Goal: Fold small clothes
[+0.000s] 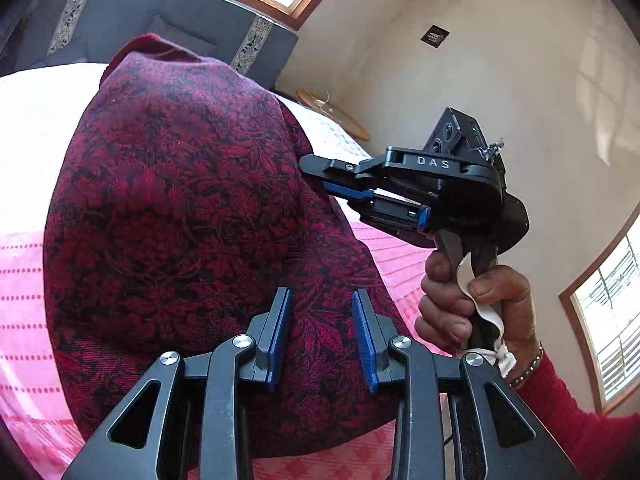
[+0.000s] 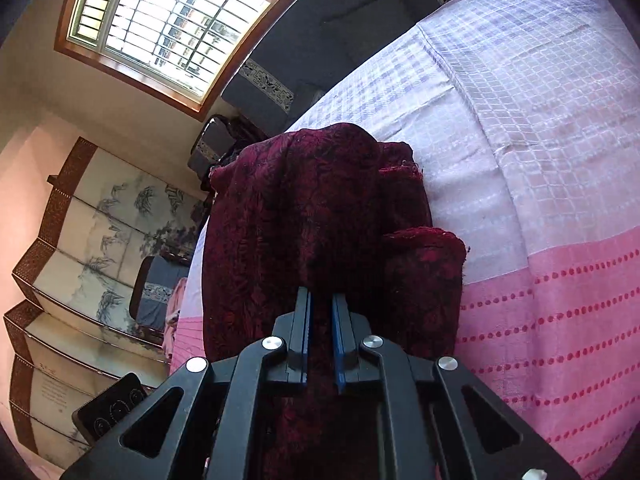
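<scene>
A maroon cloth with a dark floral pattern is spread over the bed and bunches into folds in the right wrist view. In the left wrist view my left gripper hovers at the cloth's near part. Its blue pads stand apart with cloth showing between them and nothing visibly pressed. My right gripper comes in from the right, held by a hand, and pinches the cloth's right edge. In its own view the right gripper is shut on a fold of that cloth.
The bed carries a pink dotted spread that turns white and checked farther back. Beyond it stand a dark sofa with patterned bands, a round wooden table, a barred window and a painted folding screen.
</scene>
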A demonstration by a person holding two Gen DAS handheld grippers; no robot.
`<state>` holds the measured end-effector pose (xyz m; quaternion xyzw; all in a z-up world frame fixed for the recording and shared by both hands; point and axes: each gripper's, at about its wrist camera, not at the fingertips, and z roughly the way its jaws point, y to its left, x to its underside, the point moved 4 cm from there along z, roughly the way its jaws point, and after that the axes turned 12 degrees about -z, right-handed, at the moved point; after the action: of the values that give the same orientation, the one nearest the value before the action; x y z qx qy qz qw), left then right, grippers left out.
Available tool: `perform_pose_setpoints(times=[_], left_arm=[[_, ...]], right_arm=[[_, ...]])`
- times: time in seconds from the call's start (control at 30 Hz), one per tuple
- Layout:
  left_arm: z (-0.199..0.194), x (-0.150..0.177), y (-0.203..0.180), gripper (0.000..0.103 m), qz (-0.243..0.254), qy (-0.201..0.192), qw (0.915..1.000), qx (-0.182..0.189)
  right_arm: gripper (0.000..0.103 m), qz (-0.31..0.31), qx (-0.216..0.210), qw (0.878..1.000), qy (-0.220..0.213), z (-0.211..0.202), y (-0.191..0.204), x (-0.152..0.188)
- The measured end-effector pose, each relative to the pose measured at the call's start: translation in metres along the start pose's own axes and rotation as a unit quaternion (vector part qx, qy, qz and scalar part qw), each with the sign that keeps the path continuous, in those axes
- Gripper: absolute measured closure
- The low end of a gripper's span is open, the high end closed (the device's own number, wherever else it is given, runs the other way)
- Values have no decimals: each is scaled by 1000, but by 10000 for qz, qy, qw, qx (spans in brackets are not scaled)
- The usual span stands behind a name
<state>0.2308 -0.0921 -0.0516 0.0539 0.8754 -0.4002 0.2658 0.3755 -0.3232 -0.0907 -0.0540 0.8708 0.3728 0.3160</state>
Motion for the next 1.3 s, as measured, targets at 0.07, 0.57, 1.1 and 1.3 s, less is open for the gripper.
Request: perform_pose_setpoints(times=[0.07,0.57,1.1,1.3], left_arm=[[-17,-6,-4,66,92,-250,9996,11],[-4,19,33,30,350,-596,9952,-692],[-30,20,43,28,-18,-1343,9888,-649],[-37,3,57,28,-448,-1551,9849,-625]], right_arm=[[94,-69,-57,9994,-343,-30,10,1],[62,352,733,9949,-592,-62,-36,37],[88,-379,43,9992,-153,-2,22,-23],[90,-285,-902,9912,-930,17,30,-63]])
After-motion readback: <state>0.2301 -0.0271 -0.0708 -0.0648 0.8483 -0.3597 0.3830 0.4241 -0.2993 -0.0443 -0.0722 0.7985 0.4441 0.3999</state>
